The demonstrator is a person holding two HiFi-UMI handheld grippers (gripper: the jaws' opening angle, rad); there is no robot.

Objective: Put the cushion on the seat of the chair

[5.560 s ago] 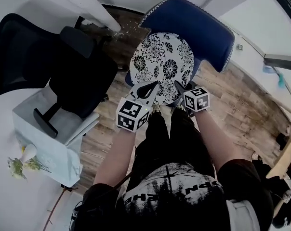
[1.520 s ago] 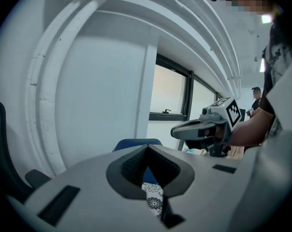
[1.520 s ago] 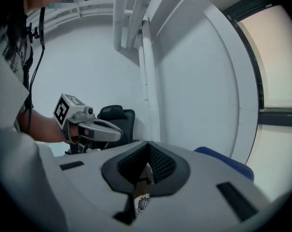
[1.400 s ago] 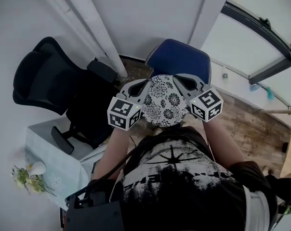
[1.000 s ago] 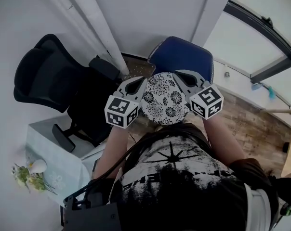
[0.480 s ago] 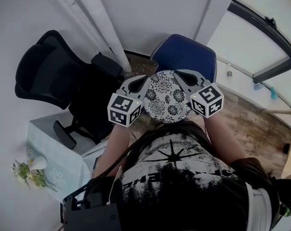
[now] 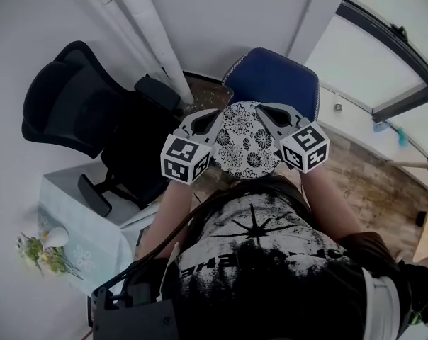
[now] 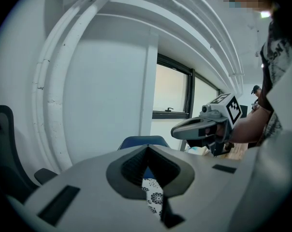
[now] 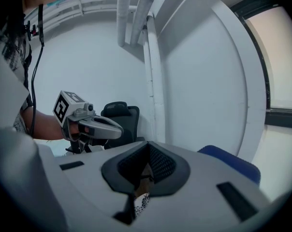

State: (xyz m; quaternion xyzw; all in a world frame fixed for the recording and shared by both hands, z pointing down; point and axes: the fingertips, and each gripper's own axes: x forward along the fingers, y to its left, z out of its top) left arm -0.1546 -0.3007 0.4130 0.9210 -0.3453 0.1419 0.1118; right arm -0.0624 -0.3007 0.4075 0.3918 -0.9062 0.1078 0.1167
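Note:
A round white cushion (image 7: 246, 139) with black flowers hangs in the air in front of me, over the front of the blue chair (image 7: 278, 76). My left gripper (image 7: 212, 121) is shut on the cushion's left rim and my right gripper (image 7: 266, 115) on its right rim. In the left gripper view a strip of the cushion (image 8: 153, 198) shows under the closed jaws, with the blue chair (image 8: 136, 141) beyond and the right gripper (image 8: 177, 128) alongside. In the right gripper view a scrap of the cushion (image 9: 141, 204) shows below the closed jaws. The chair's seat is hidden behind the cushion.
A black office chair (image 7: 79, 105) stands to the left of the blue one. A white pipe (image 7: 150, 34) runs up the wall between them. A pale box (image 7: 79, 218) with a small bunch of flowers (image 7: 40, 250) sits at lower left. Wooden floor (image 7: 370, 176) and a window frame lie to the right.
Several seconds ago the cushion was low against the blue chair; now it is raised between both grippers. Over the last second it has barely shifted.

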